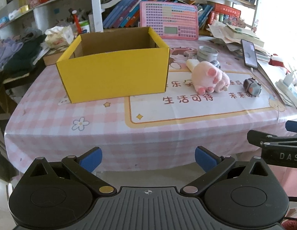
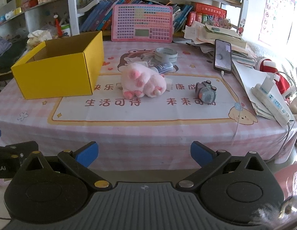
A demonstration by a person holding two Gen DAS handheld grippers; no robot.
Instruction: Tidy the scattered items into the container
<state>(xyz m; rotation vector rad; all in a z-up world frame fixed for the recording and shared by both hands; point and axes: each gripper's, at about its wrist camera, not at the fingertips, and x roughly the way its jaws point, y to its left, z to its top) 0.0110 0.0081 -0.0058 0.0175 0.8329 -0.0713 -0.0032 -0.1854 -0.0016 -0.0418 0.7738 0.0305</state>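
A yellow cardboard box [image 1: 114, 74] [image 2: 58, 74] stands open on the pink checked table, left of centre. To its right lies a pink plush paw [image 1: 210, 77] [image 2: 143, 82]. A small grey toy car [image 1: 252, 86] [image 2: 206, 92] sits further right. Behind the paw a roll of tape [image 1: 207, 53] [image 2: 166, 54] lies flat, with a small blue-and-white packet [image 2: 163, 68] beside it. My left gripper [image 1: 148, 160] is open, held off the table's front edge. My right gripper [image 2: 144, 155] is open too, also short of the table, with nothing between its fingers.
A phone [image 2: 222, 56] on a cable leans on a paper stack [image 2: 225, 36] at the right. A power strip [image 2: 273, 103] lies near the right edge. A pink keyboard toy [image 2: 141, 24] and books stand at the back. Clothes [image 1: 18, 53] pile at the left.
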